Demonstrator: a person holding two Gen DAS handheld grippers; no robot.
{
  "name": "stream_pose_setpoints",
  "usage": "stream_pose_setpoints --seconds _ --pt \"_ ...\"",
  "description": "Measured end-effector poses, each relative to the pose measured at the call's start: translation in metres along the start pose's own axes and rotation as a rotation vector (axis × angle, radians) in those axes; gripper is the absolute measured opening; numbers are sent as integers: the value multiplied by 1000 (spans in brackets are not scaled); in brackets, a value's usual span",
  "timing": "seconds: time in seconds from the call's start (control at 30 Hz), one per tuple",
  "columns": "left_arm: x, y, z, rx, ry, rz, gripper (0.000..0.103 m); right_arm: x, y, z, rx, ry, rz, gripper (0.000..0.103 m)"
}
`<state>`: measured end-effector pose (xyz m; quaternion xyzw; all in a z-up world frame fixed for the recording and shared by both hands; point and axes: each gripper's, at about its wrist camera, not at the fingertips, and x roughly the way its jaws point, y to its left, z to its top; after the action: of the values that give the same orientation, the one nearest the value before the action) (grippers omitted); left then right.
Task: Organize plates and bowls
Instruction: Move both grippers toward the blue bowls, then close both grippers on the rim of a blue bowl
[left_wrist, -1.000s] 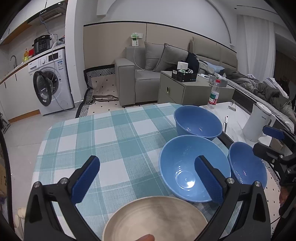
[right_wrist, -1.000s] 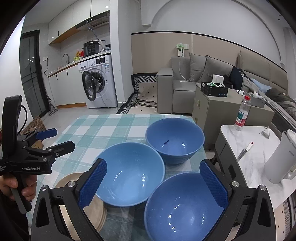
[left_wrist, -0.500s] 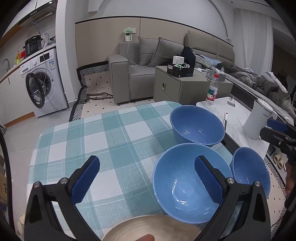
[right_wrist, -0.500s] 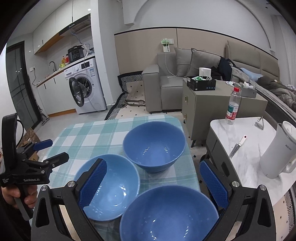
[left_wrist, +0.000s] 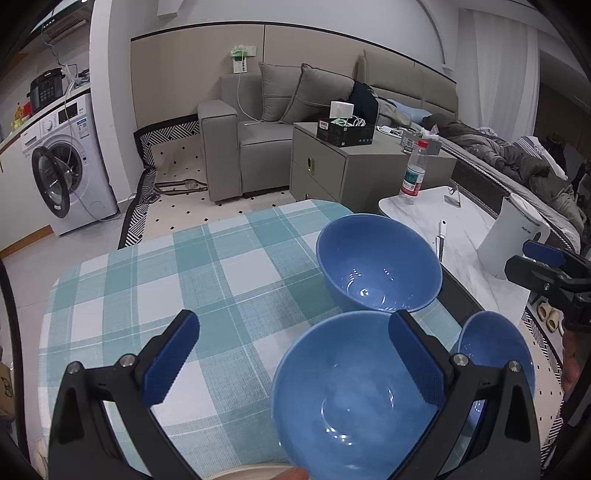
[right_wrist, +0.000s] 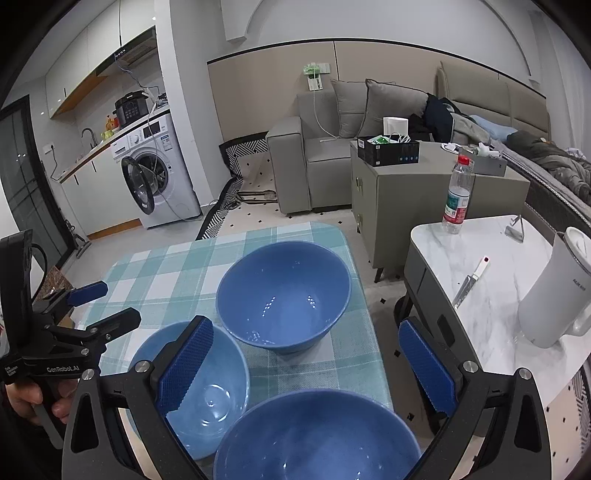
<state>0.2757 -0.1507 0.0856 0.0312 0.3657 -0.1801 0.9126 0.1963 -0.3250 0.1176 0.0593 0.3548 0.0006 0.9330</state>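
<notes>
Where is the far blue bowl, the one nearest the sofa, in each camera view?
Left wrist view: the far blue bowl is right of centre, beyond the other two bowls.
Right wrist view: the far blue bowl is at centre.
Shared landmark: the water bottle on the marble table.

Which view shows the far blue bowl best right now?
The right wrist view: the far blue bowl sits whole and unobstructed, rim and inside visible. The left wrist view shows it too, but its near edge is clipped by the closer bowl.
</notes>
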Motion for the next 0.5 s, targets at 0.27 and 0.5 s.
stream_pose_setpoints --seconds 0.27,0.5 --pt "20 -2 13 -2 29 -9 103 17 -8 10 16 24 -2 102" --pt "36 -7 20 5 52 -13 103 31 -17 14 34 44 -2 102"
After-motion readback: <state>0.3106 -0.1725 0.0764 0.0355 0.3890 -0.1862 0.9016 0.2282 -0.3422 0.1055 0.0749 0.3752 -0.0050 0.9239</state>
